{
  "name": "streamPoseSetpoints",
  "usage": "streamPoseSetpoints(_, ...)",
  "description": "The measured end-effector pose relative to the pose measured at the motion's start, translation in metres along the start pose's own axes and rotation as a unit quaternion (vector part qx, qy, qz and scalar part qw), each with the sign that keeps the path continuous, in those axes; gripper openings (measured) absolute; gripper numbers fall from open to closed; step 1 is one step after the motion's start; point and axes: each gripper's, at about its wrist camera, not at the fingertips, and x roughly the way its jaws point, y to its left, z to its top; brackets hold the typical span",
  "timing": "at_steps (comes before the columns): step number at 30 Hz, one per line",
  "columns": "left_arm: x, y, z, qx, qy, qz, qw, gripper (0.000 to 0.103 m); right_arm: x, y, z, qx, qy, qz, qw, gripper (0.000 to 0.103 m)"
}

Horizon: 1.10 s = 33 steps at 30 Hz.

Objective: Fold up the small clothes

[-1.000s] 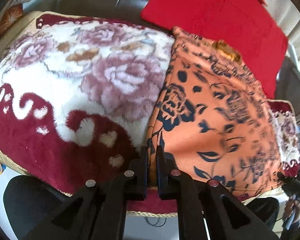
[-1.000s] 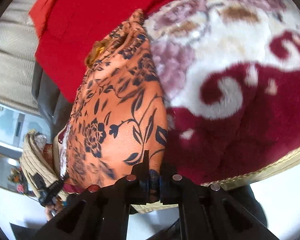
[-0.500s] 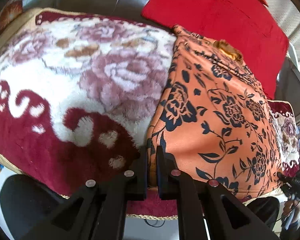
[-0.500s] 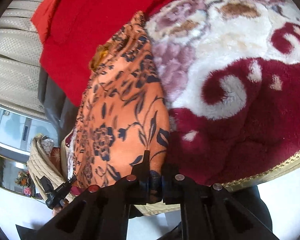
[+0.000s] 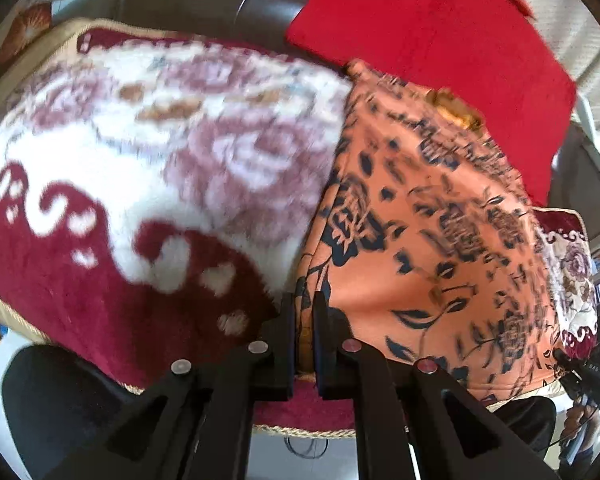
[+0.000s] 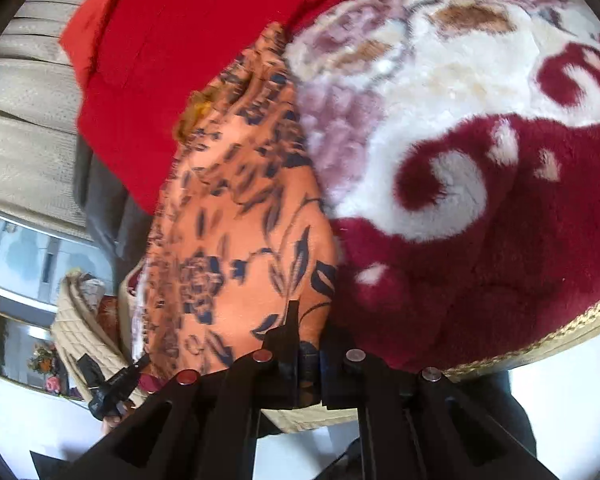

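Item: orange floral garment, small, thin and soft, printed with dark blue flowers and leaves. Location: lying flat on the plush red-and-white blanket that covers the seat, its far end against a red cushion. In the right wrist view the same garment runs away from me toward that cushion, with the blanket spread to its side.

Left gripper: clenched on the near hem at one corner; I see a strip of orange cloth pinched between the two black fingers.

Right gripper: also clamped on the near hem, at the other corner, with patterned fabric showing in the narrow gap between its fingers. In the left view I can make out the far gripper only as a small dark shape at the picture's edge.

Step in hand, as I judge it: both near corners are taken, ready to carry the hem toward the far end for a first fold.

Handling notes:
- I keep both grips tight; this cloth looks slippery and could slide out.
- I lift the two corners level with each other, so the hem stays straight.
- I hold light tension between the hands to keep the edge from sagging.
- I raise it clear of the pile, since the plush blanket may drag at the cloth.
- I lay the hem square to the far edge before letting go.
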Motion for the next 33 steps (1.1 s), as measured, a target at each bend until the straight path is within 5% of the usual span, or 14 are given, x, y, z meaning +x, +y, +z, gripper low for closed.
streamPoseSetpoints(15,0.011,0.006,0.000,-0.004,0.011,-0.002,0.9999,0.008,0.006,-0.010,0.000,0.018,0.008,-0.001,1.000,0.008)
streamPoseSetpoints(24,-0.018,-0.005,0.011,0.006,-0.037,-0.015,0.9992,0.008,-0.016,0.027,0.007,-0.032,-0.022,0.028,0.999,0.008)
streamPoseSetpoints(28,0.013,0.007,0.002,-0.005,0.024,0.009,0.9997,0.008,0.009,0.001,0.004,0.007,0.013,0.011,1.000,0.008)
streamPoseSetpoints(33,-0.020,-0.004,0.007,0.014,-0.039,-0.013,0.9990,0.008,-0.009,0.020,0.007,-0.020,-0.014,0.036,0.999,0.008)
